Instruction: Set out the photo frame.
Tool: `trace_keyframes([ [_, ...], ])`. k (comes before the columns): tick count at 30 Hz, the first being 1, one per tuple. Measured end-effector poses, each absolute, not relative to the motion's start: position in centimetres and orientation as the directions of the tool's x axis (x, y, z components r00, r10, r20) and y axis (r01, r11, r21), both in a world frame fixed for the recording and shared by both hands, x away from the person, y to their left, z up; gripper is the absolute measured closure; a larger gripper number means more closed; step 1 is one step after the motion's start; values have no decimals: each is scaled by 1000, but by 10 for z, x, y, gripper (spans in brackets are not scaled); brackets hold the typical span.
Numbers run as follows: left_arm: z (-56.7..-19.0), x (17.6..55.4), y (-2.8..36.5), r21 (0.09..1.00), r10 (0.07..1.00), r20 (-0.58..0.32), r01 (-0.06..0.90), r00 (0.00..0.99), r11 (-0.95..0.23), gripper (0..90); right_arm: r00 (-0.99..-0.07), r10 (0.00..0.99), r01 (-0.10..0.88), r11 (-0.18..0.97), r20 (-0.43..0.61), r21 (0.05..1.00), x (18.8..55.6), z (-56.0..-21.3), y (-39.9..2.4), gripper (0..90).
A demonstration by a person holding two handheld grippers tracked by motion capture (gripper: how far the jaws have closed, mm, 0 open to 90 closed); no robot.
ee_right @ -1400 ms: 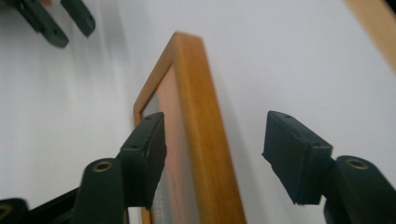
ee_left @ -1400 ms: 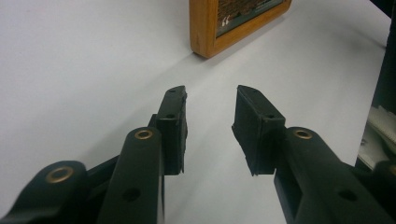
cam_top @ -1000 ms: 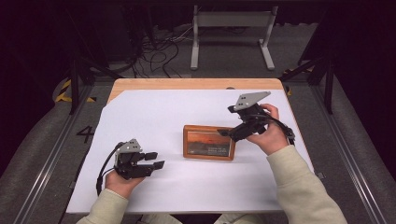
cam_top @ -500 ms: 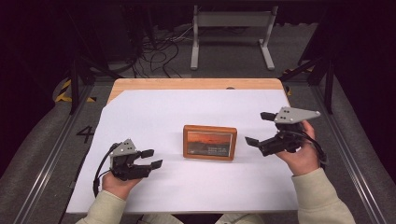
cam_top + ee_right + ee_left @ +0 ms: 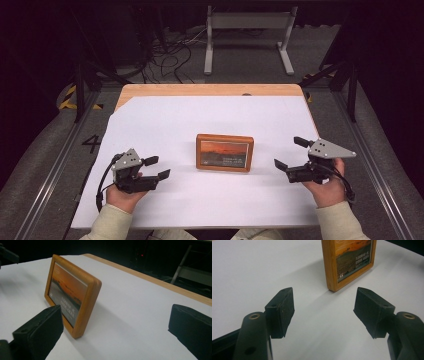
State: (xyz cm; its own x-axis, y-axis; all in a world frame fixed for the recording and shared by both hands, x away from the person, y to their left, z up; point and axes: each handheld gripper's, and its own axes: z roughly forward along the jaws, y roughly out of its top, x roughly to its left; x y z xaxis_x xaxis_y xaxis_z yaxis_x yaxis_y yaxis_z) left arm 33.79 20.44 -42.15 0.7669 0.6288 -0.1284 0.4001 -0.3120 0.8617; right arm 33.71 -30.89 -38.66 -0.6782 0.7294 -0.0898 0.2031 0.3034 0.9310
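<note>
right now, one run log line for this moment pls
left gripper: open, empty | right gripper: open, empty | picture frame: upright on table, untouched

Wooden picture frame (image 5: 224, 152) standing upright, mid-table, sunset photo.

The right tongs (image 5: 291, 155) let go of the picture frame (image 5: 224, 152) and withdrew rightward; the left tongs (image 5: 157, 167) opened wider.

Lighting: we find the white sheet over the wooden table (image 5: 165, 112) evenly and brightly lit from above; the surroundings fall to near black. Shadows: soft and faint beside the wooden-framed sunset picture (image 5: 72, 296). Glare: a mild sheen on the frame's edge. Focus: in both gripper views we see the near black padded jaws soft; the high view is grainy throughout.
</note>
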Motion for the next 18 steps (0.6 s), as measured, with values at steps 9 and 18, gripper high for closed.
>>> trace_keyframes([
  [9, -424, 334, 208, 892, 625, -114, 357, 772, -278, 290, -689, 713, 157, 323, -131, 933, 326, -413, -304, 0],
  [18, -429, 328, 223, 942, 604, -115, 279, 789, -185, 276, -697, 710, 161, 296, -104, 942, 329, -435, -306, 0],
])
